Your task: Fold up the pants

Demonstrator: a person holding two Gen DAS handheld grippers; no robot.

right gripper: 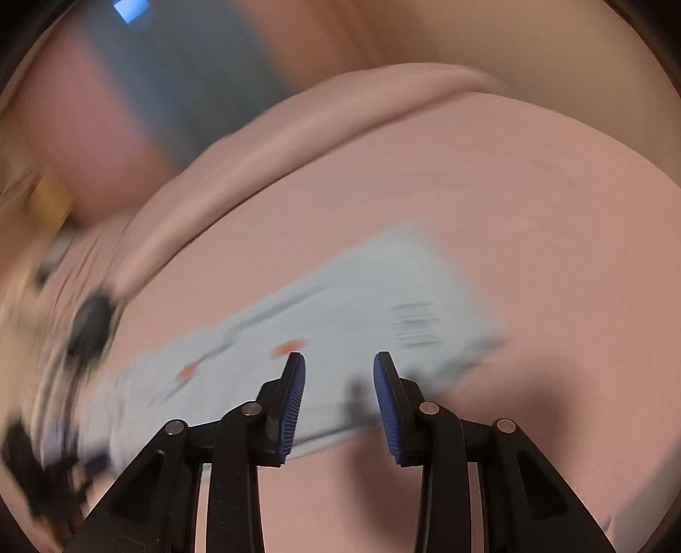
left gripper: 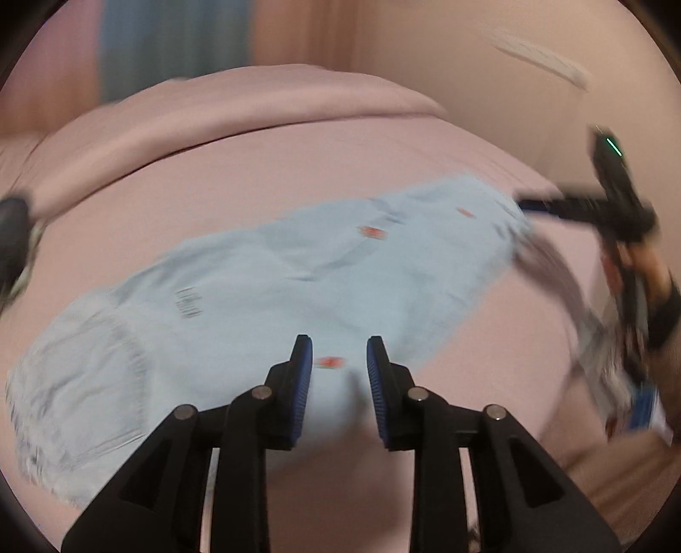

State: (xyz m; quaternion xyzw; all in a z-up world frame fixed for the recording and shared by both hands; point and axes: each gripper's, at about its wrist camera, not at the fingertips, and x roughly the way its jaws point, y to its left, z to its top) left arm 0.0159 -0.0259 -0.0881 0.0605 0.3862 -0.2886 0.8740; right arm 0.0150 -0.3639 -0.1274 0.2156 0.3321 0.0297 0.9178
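Observation:
Light blue pants point(left gripper: 298, 272) lie flat in a long strip across a pink bed sheet point(left gripper: 255, 170), with small red marks and a dark printed label on them. My left gripper point(left gripper: 339, 342) hovers over their near edge, open, with nothing between its blue pads. My right gripper point(left gripper: 532, 207) shows blurred at the strip's right end, held by a person's hand point(left gripper: 655, 272). In the right wrist view the pants point(right gripper: 340, 306) run from lower left to upper right, and my right gripper point(right gripper: 339, 357) stands open above their near edge, holding nothing.
A rolled pink ridge of bedding point(left gripper: 234, 115) runs along the far side of the bed. A dark round object point(right gripper: 91, 319) sits at the left edge of the bed. Behind are a blurred wall and a blue curtain point(left gripper: 170, 34).

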